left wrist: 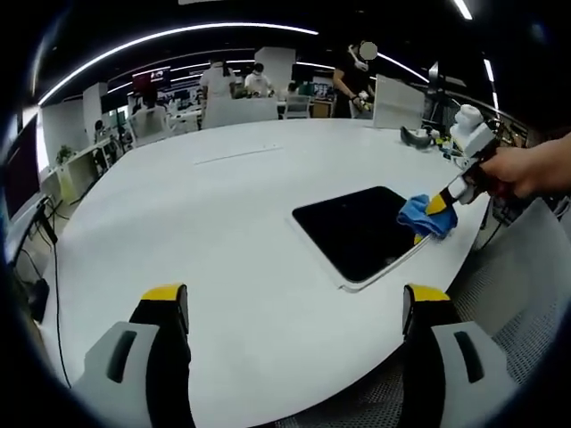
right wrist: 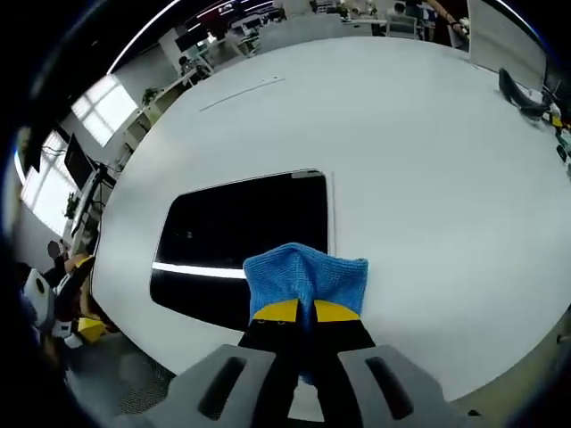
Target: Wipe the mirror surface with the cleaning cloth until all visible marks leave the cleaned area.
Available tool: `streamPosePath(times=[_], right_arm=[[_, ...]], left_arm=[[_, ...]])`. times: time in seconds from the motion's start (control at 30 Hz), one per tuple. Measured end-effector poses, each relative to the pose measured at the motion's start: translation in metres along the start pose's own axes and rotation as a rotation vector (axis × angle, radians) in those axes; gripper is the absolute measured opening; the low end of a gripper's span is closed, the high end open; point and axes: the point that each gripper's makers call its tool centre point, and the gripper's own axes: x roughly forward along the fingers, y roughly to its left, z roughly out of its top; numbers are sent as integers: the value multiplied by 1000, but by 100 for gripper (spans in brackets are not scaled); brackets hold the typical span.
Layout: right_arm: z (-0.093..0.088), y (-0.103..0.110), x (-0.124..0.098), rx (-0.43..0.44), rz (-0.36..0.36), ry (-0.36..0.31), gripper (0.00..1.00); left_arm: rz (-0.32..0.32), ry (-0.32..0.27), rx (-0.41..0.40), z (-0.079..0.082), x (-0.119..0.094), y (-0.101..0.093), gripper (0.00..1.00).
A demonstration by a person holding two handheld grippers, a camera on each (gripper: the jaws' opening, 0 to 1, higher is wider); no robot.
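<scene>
A dark rectangular mirror (left wrist: 361,230) (right wrist: 241,236) lies flat on the white table (left wrist: 223,223) (right wrist: 419,152). My right gripper (right wrist: 300,311) (left wrist: 439,206) is shut on a blue cleaning cloth (right wrist: 306,276) (left wrist: 425,217), which rests on the mirror's edge nearest that gripper. A hand (left wrist: 526,171) holds that gripper at the right of the left gripper view. My left gripper (left wrist: 294,303) is open above the bare table, well short of the mirror, with nothing between its jaws.
Small dark objects (left wrist: 419,138) (right wrist: 522,94) lie on the table's far side. Several people (left wrist: 352,76) stand at desks beyond the table. A grey mesh chair (left wrist: 526,276) sits at the table's edge. The other gripper's yellow tip (right wrist: 85,328) shows at the left.
</scene>
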Motion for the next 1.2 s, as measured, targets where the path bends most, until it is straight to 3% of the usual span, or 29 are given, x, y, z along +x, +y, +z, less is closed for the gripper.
streamPosePath(times=[0.27,0.73,0.8,0.9,0.97,1.2], right_arm=[[0,2,0,55,3,-16,0],[3,5,3,70,-40,-38,0],[2,6,3,101,-42,-35,0],[4,7,4,101,-51,-28,0],[4,8,4,97,-55,-32,0],[1,25,7,76,-21,-9,0]], left_arm=[[-22,3,27,0,1,-5,99],[-39,-23,45,6,0,-10,99],[-62,1,43,1,2,-14,99],[-111,84,-29,-15,4,-22,99],[-115,25,23,-4,5,-23,99],[-84,16,21,-4,4,-15,99]])
